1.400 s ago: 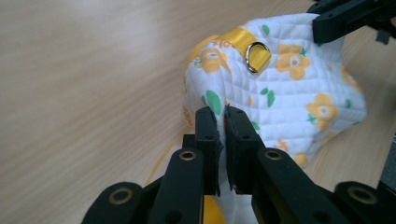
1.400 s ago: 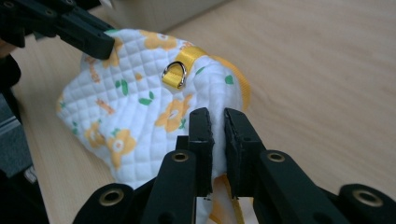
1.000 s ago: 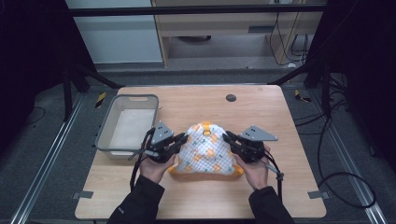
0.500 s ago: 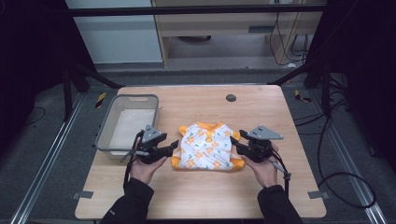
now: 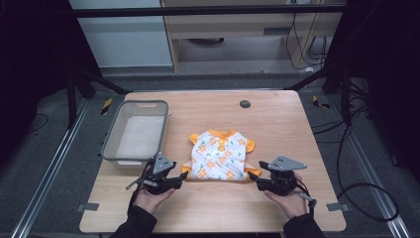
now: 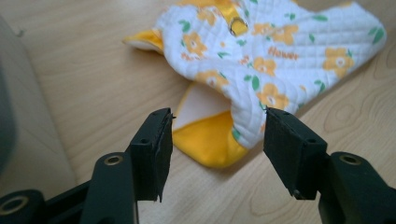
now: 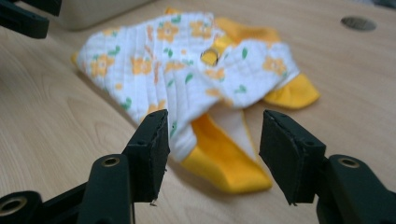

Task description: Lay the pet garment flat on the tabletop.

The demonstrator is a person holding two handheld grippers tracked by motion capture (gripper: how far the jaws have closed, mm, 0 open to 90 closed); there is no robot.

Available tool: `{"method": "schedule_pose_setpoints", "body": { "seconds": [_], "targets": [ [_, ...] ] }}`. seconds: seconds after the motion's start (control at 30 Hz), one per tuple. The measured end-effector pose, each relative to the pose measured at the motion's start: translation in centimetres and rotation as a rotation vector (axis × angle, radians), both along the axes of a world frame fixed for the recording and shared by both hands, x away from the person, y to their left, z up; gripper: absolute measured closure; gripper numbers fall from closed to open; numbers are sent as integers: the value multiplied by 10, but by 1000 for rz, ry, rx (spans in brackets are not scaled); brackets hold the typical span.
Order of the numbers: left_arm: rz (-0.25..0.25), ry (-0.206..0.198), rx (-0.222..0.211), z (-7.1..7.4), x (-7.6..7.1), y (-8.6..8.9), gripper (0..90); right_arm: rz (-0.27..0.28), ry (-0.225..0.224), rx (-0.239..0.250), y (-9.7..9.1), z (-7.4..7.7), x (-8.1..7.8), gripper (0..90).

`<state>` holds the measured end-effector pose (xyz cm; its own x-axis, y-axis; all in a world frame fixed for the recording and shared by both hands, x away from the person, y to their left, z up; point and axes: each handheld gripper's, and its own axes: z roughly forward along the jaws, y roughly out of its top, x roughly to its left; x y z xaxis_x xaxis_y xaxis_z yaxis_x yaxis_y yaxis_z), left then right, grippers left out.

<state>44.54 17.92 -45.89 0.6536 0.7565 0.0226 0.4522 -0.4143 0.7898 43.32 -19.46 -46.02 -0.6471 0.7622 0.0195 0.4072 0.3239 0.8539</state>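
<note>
Jaws of the left gripper (image 5: 184, 177) have just been opening and are standing wide, nothing clamped, the garment (image 5: 220, 156) lying just ahead on the table (image 5: 277, 124), its near left corner between them. Across it, the right gripper (image 5: 251, 177) is mirroring this, its jaws also just opened, probably clear of the cloth at the right corner. Both are sitting equally near.

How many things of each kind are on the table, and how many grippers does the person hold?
Small flower-print garment: 1
Grey plastic basin: 1
Grippers: 2, the left gripper and the right gripper, both open, each at a near corner of the garment
Total: 4
</note>
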Motion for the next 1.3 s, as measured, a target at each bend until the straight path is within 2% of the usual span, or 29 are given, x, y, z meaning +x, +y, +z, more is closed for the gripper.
{"method": "schedule_pose_setpoints", "body": {
  "seconds": [0.17,0.3,0.5,0.57,0.63,0.73,0.8,0.83,0.87,0.9,0.93,1.03,1.07,1.13,1.17,1.2,1.23,1.3],
  "targets": [
    [-19,17,21,-11,-1,-5,422,30,39,-33,5,-16,0,434],
    [-26,26,47,-18,1,-9,425,50,44,-60,10,-21,0,446],
    [-46,36,75,-26,4,-16,460,84,73,-99,22,-31,7,538],
    [-58,46,82,-28,5,-20,498,98,86,-119,26,-34,9,558],
    [-62,51,95,-30,6,-22,580,102,88,-145,29,-36,11,615],
    [-70,63,103,-31,8,-24,688,94,101,-149,28,-36,13,734],
    [-77,74,99,-32,9,-24,751,94,106,-151,27,-34,13,797],
    [-81,88,84,-29,9,-23,778,95,103,-151,27,-33,12,810],
    [-81,88,84,-29,9,-23,799,95,103,-151,27,-33,12,810],
    [-82,83,57,-23,7,-21,810,105,91,-149,27,-28,11,819],
    [-82,83,57,-23,7,-21,815,105,91,-149,27,-28,11,819],
    [-96,55,15,-6,0,-18,819,133,58,-89,24,-13,3,823],
    [-101,43,-5,1,-3,-16,819,133,58,-89,24,-13,3,823],
    [-115,33,-50,15,-9,-9,819,144,38,-50,20,0,-3,823],
    [-124,40,-105,28,-15,-3,820,146,39,-10,16,10,-8,823],
    [-124,40,-105,28,-15,-3,819,146,39,-10,16,10,-8,823],
    [-128,43,-112,30,-17,-2,819,155,47,35,13,19,-11,822],
    [-136,56,-121,35,-21,-1,819,163,70,71,11,26,-14,821]
  ]
}}
